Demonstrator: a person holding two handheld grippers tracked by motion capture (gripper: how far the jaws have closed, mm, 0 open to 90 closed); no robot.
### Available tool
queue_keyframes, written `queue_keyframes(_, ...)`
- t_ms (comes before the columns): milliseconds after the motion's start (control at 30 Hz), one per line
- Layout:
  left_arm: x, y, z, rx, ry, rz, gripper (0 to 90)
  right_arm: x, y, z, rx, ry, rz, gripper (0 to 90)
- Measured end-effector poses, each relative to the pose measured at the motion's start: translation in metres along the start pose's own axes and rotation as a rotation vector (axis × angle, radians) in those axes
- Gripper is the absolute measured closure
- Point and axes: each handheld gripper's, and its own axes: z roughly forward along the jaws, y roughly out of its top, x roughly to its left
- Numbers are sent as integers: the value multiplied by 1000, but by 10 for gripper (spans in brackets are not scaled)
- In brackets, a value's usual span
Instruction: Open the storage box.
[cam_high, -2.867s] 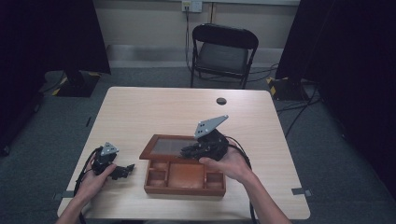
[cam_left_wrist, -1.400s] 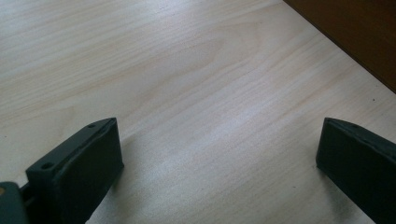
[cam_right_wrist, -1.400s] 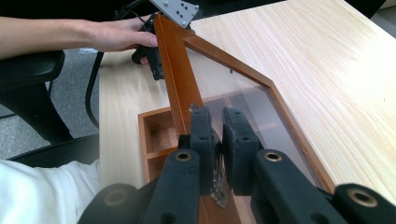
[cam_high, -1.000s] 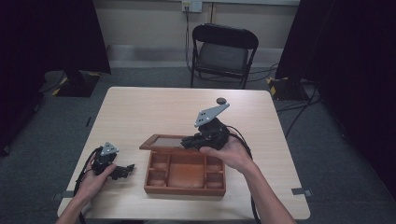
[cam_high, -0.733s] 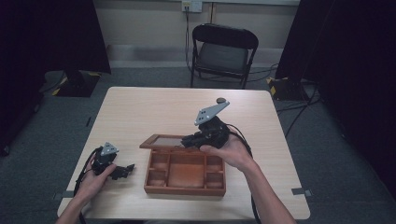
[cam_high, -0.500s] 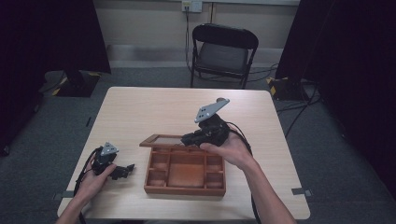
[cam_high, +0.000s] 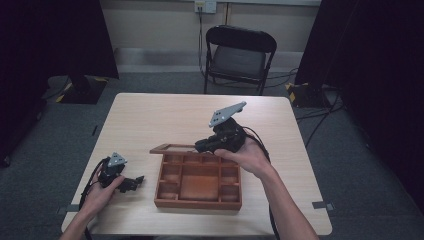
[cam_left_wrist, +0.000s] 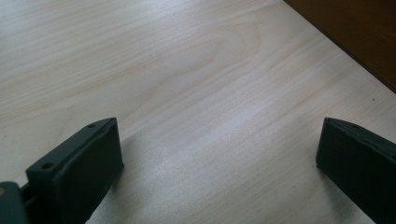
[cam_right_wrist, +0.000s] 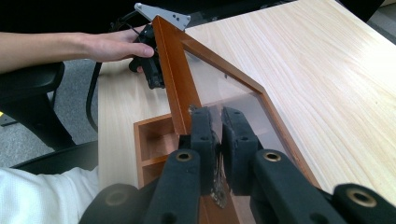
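The right gripper view shows what the high view does not: the right gripper (cam_right_wrist: 217, 123) is clamped on the glazed lid (cam_right_wrist: 212, 74), pinching its pane beside the frame. In the high view, the lid (cam_high: 172, 148) stands raised over the back edge of the box (cam_high: 197, 202), mid-table. The box compartments appear empty. The left gripper (cam_left_wrist: 219, 149) rests on the table (cam_left_wrist: 187, 70), jaws wide apart, beside the box.
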Motion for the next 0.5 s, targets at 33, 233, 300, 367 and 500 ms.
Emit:
queue_keyframes(33, 0, 0, 0, 0, 0, 0, 0, 0, 1, 0, 3, 0, -3, 837)
queue_keyframes(233, 0, 0, 0, 0, 0, -1, 0, -3, 5, -2, 1, -9, -1, 850)
queue_keyframes(300, 0, 0, 0, 0, 0, 0, 0, -4, 6, -2, 5, -5, 1, 849)
queue_keyframes(367, 0, 0, 0, 0, 0, 0, 0, -4, 6, -2, 2, -11, 0, 850)
queue_keyframes(500, 0, 0, 0, 0, 0, 0, 0, -5, 7, -2, 3, -10, -3, 850)
